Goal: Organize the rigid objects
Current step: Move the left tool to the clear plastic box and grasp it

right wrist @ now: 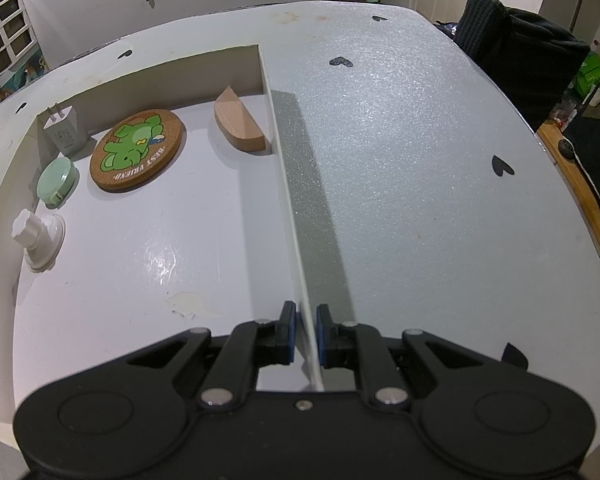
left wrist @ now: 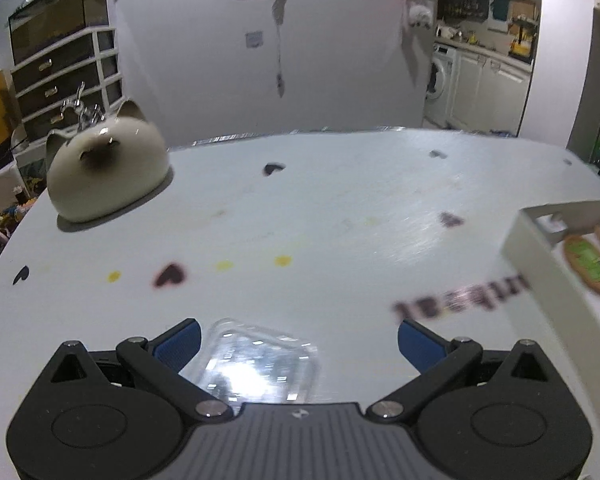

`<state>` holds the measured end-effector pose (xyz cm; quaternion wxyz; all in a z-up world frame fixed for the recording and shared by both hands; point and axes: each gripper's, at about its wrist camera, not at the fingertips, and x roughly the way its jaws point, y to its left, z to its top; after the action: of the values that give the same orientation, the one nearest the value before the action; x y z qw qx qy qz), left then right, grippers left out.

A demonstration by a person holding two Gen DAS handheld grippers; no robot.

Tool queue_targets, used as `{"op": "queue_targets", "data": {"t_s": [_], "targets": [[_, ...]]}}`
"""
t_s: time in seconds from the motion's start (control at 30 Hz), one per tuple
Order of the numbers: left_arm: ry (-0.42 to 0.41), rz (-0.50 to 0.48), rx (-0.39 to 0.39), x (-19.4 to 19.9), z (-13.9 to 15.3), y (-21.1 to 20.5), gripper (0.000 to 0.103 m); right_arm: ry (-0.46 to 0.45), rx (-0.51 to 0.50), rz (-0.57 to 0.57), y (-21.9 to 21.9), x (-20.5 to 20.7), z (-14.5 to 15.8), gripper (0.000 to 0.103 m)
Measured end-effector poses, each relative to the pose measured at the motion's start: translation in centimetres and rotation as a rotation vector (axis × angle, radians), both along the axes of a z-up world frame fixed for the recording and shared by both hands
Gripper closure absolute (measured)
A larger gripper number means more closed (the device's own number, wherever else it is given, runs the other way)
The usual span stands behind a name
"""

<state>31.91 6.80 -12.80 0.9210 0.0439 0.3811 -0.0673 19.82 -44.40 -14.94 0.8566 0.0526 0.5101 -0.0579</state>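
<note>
Between the blue pads of the left gripper, whose jaws stand wide apart and grasp nothing, lies a clear plastic tray on the white table; the left pad sits just beside its corner, the right pad well clear of it. Judged from this, the step in hand is to take up the clear piece and carry it to the box; a good grasp would centre the jaws on the piece and close gently, since thin, glossy plastic is likely to flex or slip.

Nearest in the right wrist view, the right gripper is pinched narrowly on the right-hand wall of the white box, apparently steadying it.

Inside the box, from near to far, lie:
- a white knob-like fitting
- a pale green round case
- a cork coaster printed with a green animal
- a white plug adapter
- a wooden half-round block

The floor of the box nearest the right gripper is bare, offering room for another piece.

Farther off in the left wrist view, a cat-shaped ceramic holder stands well apart at the table's left edge. The near corner of the box rises at right, a wall that must be cleared when carrying anything in.
</note>
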Motion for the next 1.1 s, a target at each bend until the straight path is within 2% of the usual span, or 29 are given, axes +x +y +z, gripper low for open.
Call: {"op": "queue_targets", "data": {"t_s": [0.23,0.33,0.6,0.7,0.9,1.1], "targets": [[0.09,0.04,-0.012,2.5,-2.1,2.9,0.0,0.005,0.0,-0.006,0.1,0.2,0.0,0.091],[0.129,0.018,-0.074,2.9,-2.4,3.5,0.0,0.005,0.001,-0.009,0.0,0.2,0.0,0.091],[0.173,-0.054,-0.13,1.1,-2.3,2.2,0.003,0.002,0.005,-0.014,0.0,0.1,0.0,0.09],[0.171,-0.056,-0.117,0.2,-2.2,1.5,0.005,0.001,0.005,-0.014,0.0,0.1,0.0,0.09],[0.168,0.053,-0.113,0.5,-2.3,0.7,0.008,0.003,0.002,-0.011,0.0,0.1,0.0,0.09],[0.173,0.173,-0.078,1.2,-2.1,0.0,0.015,0.003,0.002,-0.011,0.0,0.1,0.0,0.09]]}}
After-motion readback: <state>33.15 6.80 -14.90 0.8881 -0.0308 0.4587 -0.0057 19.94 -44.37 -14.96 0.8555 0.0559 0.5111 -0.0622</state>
